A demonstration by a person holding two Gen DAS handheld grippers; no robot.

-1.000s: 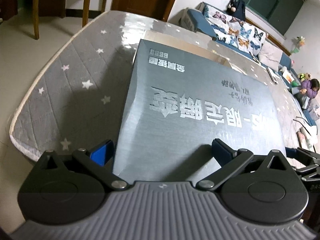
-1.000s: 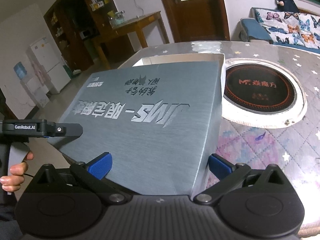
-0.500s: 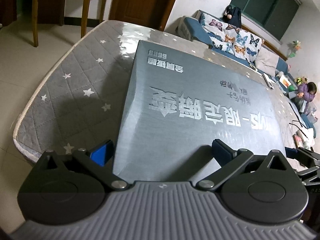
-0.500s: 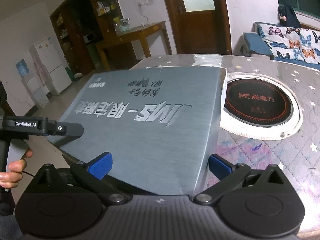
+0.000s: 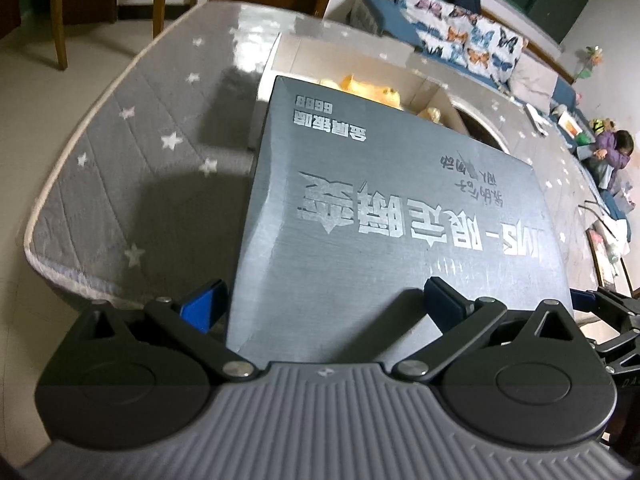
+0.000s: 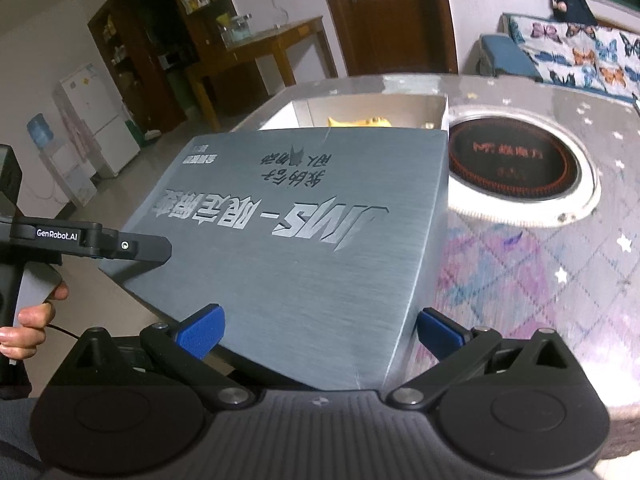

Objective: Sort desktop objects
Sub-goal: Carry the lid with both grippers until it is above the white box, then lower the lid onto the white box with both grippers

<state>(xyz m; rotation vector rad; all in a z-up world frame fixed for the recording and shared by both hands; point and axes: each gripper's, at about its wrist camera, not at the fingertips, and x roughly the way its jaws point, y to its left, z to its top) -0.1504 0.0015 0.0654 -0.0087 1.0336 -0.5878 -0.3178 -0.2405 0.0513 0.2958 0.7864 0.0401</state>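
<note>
A large grey box lid (image 5: 392, 216) with silver lettering is held by both grippers, one at each near corner; it also shows in the right wrist view (image 6: 304, 240). My left gripper (image 5: 320, 304) is shut on its left corner. My right gripper (image 6: 320, 330) is shut on its right corner. The lid is lifted and pulled toward me, uncovering the far part of the open white box (image 6: 372, 106) beneath. Yellow toys (image 5: 368, 88) lie inside the box, also in the right wrist view (image 6: 358, 121).
The box stands on a round table with a grey star-patterned cover (image 5: 132, 152). A round built-in cooker (image 6: 512, 168) sits in the table centre to the right of the box. A sofa (image 5: 468, 40) and wooden furniture (image 6: 256, 52) stand beyond the table.
The lid has risen and come back toward me, so the far part of the box and the yellow toys inside now show.
</note>
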